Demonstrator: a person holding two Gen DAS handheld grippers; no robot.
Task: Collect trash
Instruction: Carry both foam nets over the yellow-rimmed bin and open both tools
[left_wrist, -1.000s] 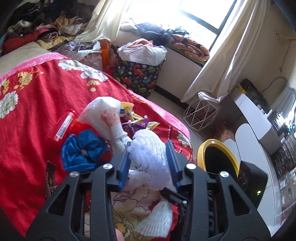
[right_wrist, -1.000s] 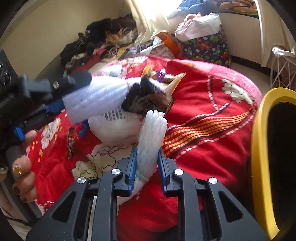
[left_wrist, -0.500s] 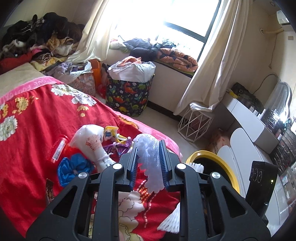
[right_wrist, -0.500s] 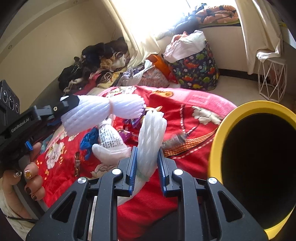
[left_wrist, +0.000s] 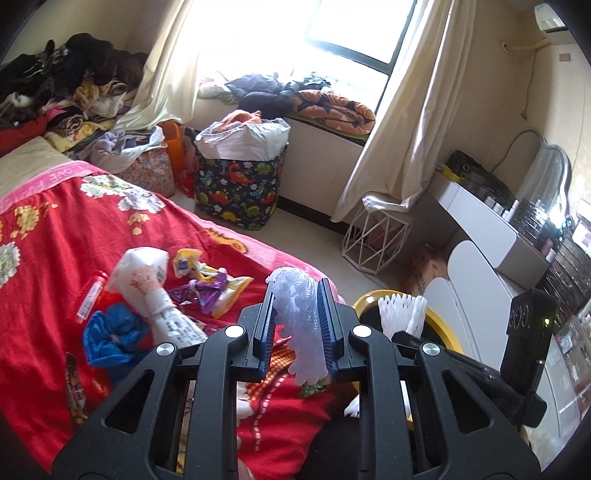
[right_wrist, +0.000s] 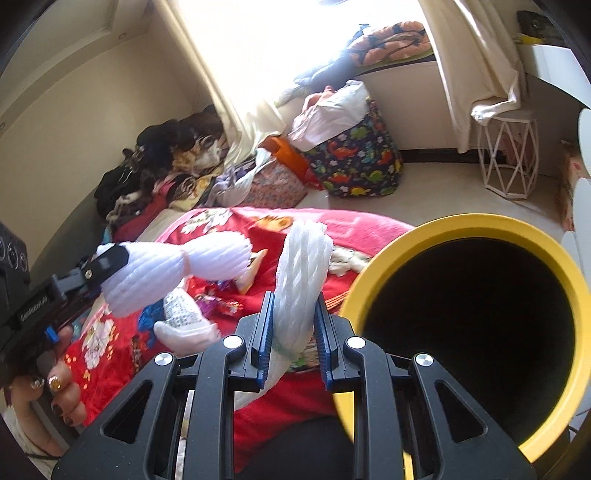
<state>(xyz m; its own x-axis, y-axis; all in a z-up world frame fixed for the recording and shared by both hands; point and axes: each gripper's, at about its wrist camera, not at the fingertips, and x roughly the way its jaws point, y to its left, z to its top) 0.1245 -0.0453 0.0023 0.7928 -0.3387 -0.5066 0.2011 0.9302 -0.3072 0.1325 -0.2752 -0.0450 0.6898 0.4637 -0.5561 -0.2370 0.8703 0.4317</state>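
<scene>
Ribbed white foam net sleeve (right_wrist: 301, 284), probably soft plastic; glossy yellow bin (right_wrist: 388, 258); matt red cloth bedspread (left_wrist: 48, 251).

Sunlit window (left_wrist: 314, 29), cream curtains (left_wrist: 406, 122), pale floor (left_wrist: 314, 243).

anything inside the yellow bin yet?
Cannot tell. In the right wrist view the yellow bin shows only a black interior; its bottom is lost in shadow. Both foam nets are outside it: one in the right gripper, one in the left gripper.
</scene>
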